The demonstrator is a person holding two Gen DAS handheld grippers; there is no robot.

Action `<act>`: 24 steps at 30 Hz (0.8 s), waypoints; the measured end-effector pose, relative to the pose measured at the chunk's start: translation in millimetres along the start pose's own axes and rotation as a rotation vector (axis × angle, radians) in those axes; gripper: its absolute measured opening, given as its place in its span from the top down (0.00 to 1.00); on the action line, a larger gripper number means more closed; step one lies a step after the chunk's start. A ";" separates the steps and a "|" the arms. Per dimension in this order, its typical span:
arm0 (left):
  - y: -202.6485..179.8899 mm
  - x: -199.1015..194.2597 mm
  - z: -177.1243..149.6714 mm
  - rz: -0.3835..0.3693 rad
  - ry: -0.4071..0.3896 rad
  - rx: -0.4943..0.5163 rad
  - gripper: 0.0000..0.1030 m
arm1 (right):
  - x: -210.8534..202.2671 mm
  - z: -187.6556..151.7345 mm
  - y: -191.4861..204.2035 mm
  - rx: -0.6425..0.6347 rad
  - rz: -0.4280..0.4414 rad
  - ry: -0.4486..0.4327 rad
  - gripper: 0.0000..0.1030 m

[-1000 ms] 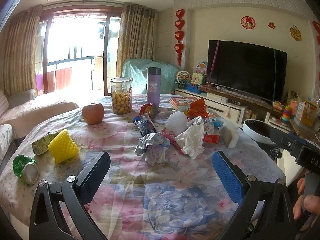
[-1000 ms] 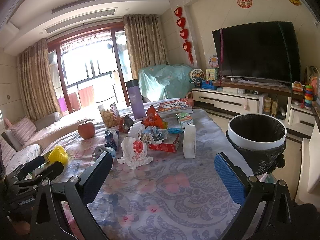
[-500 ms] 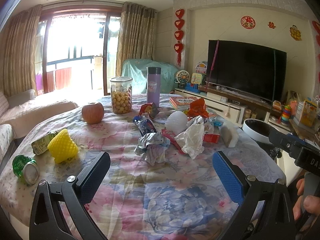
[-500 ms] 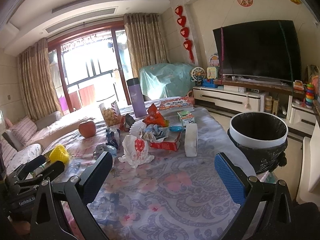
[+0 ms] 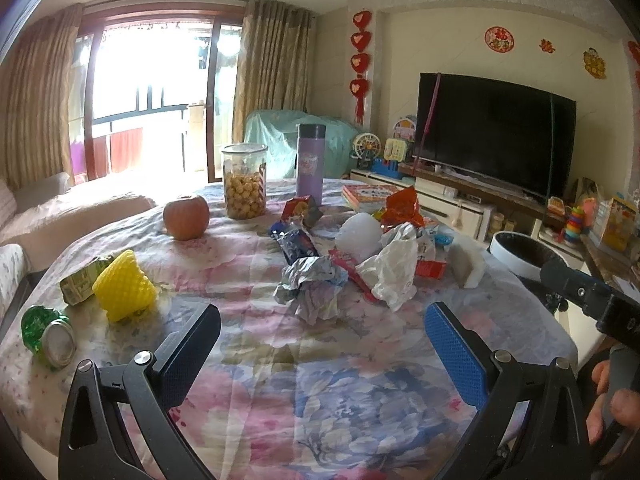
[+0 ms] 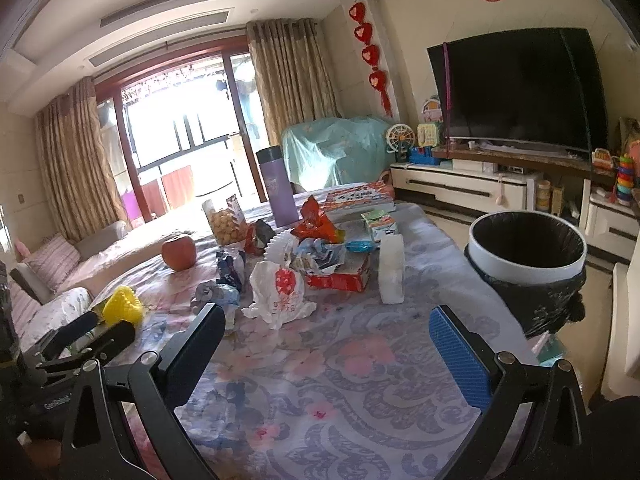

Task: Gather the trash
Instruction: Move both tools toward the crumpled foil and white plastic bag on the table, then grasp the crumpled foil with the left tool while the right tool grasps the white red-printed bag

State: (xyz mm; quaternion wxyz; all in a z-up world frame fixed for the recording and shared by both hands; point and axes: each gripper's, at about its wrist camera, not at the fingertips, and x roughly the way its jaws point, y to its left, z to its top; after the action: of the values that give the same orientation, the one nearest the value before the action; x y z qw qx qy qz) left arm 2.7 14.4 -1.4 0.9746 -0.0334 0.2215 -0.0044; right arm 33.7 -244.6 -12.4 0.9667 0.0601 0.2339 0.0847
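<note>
Standing beside table: both grippers are held low over the near edge of the flowered tablecloth (image 5: 320, 380), neither touching any object.
Left gripper (image 5: 320, 344): fingers spread wide, nothing between them; it points at the litter heap from the near side.
Right gripper (image 6: 326, 344): fingers spread wide, nothing between them; the person's hand (image 5: 612, 404) on its handle shows at the right edge of the left view.
Trash heap, position: mid-table, beyond both grippers and well apart from them.
Trash heap, contents: crumpled foil wrapper (image 5: 310, 280) nearest the left gripper; white plastic bag (image 6: 278, 290) with a red print beside it; red flat box (image 6: 340, 276) behind the bag; orange-red snack packet (image 6: 316, 224) at the back of the heap.
Loose items, left side of table: yellow foam net (image 5: 124, 286), green carton (image 5: 80, 282) touching it, crushed green can (image 5: 48, 336) lying on its side near the edge.
Bin (image 6: 528, 248): white-rimmed, black liner, standing off the right edge of the table, just beside it.
Other items on table: apple (image 5: 186, 216), clear jar of snack balls (image 5: 244, 180), purple flask (image 5: 310, 160) upright, white foam block (image 6: 392, 268) upright beside the red box.
</note>
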 end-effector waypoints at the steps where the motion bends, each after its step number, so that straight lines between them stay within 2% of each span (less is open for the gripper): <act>1: 1.8 2.2 -0.3 0.003 0.006 -0.003 0.01 | 2.3 -0.4 0.7 -0.009 0.001 0.005 0.01; 8: 21.8 38.4 1.8 0.018 0.080 -0.016 0.01 | 29.3 -2.2 2.0 0.002 0.036 0.063 0.01; 11: 26.5 57.3 5.0 0.020 0.114 -0.029 0.01 | 42.7 -1.9 1.5 0.056 0.064 0.101 0.01; 15: 30.5 84.4 8.3 0.023 0.164 -0.043 0.01 | 66.5 -4.9 2.3 0.046 0.066 0.172 0.02; 17: 31.9 96.3 9.9 0.020 0.184 -0.047 0.01 | 80.8 -6.3 4.0 0.036 0.070 0.207 0.06; 22: 35.1 125.0 17.3 -0.015 0.235 -0.063 0.01 | 114.7 -8.3 5.6 0.065 0.128 0.293 0.24; 24: 35.7 132.7 20.1 -0.021 0.250 -0.065 0.02 | 124.8 -7.0 5.1 0.084 0.140 0.315 0.27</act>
State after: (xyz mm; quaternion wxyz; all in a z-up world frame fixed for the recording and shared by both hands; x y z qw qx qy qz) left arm 130.8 48.2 -42.9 0.9376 -0.0667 0.3410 -0.0114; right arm 139.2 -215.1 -72.9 0.9065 0.1027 0.3809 0.1501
